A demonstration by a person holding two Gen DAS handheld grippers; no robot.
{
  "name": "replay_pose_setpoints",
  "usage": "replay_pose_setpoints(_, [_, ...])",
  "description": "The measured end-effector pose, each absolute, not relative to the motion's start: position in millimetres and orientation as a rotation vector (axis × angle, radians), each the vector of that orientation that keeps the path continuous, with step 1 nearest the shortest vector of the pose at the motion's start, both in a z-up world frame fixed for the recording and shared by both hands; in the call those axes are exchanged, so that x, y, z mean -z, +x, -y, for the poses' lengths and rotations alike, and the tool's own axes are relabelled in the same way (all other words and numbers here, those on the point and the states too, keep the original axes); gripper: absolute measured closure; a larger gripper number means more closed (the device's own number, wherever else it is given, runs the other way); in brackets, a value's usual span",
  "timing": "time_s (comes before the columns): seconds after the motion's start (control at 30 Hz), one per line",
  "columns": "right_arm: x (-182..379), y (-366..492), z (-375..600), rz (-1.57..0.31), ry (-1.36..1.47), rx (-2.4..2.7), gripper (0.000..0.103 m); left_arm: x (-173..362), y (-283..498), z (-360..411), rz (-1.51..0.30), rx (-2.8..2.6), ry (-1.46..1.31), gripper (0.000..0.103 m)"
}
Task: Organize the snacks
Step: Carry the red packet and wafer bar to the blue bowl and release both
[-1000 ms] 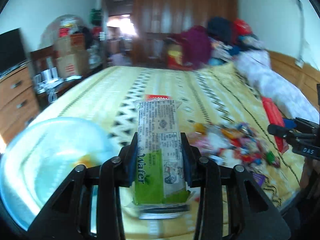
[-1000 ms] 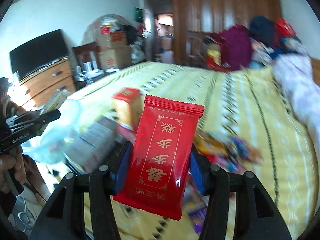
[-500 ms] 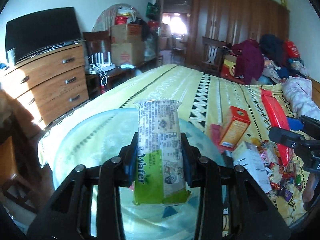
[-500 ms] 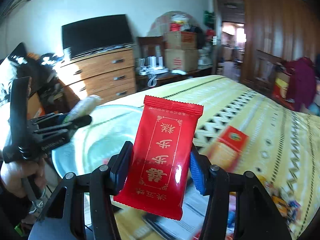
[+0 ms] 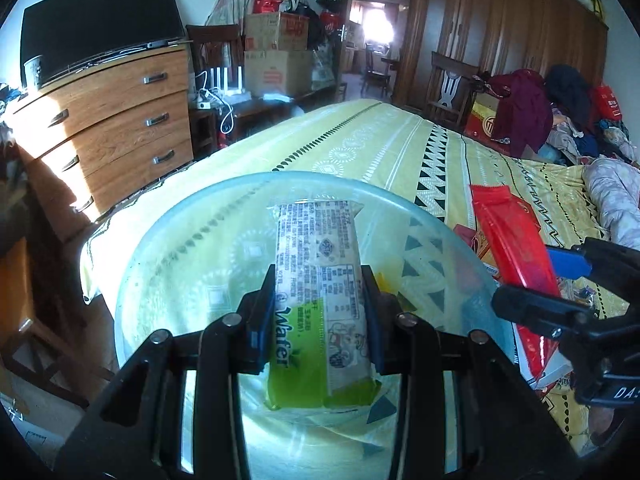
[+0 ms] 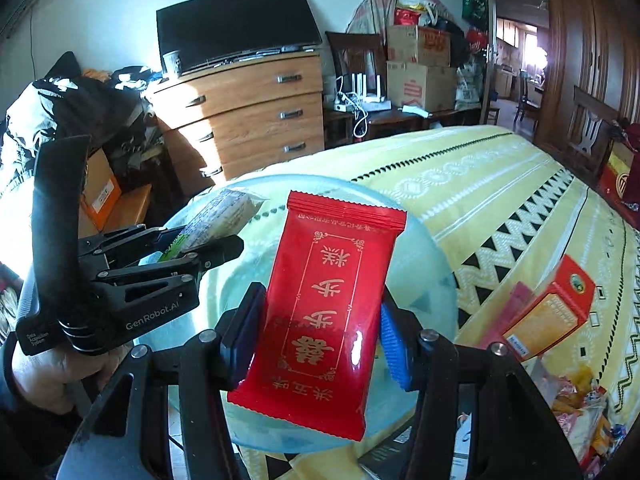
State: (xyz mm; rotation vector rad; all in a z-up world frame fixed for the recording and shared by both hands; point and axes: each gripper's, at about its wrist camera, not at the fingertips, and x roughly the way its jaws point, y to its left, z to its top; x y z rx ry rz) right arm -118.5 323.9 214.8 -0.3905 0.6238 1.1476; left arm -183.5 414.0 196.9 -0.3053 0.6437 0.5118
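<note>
My left gripper [image 5: 320, 304] is shut on a green and white wafer pack [image 5: 320, 280] that stands upright over a clear, pale blue plastic bowl [image 5: 168, 256] on the bed's near corner. My right gripper [image 6: 320, 328] is shut on a red snack packet [image 6: 324, 312] with gold characters, held above the same bowl [image 6: 432, 272]. In the left wrist view the right gripper [image 5: 560, 292] and its red packet [image 5: 512, 256] come in from the right. The right wrist view shows the left gripper [image 6: 216, 246] with the wafer pack [image 6: 216, 220] at the left, held by a hand [image 6: 52, 372].
A yellow patterned bedspread [image 5: 384, 148] covers the bed. An orange snack box [image 6: 552, 312] and a heap of small wrapped sweets [image 6: 580, 408] lie right of the bowl. A wooden chest of drawers [image 6: 248, 120] with a television stands beyond the bed's corner; clothes are piled far right.
Both grippers swung left with their packs, from over the sweets to over the clear bowl. The dresser and television came into view. Both grips stayed as they were.
</note>
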Motion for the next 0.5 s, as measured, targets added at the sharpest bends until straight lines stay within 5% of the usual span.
replay_pose_setpoints(0.5, [-197, -115, -327, -0.679, -0.396, -1.156, 0.046, -180, -179, -431, -0.685, -0.507, -0.337, 0.065])
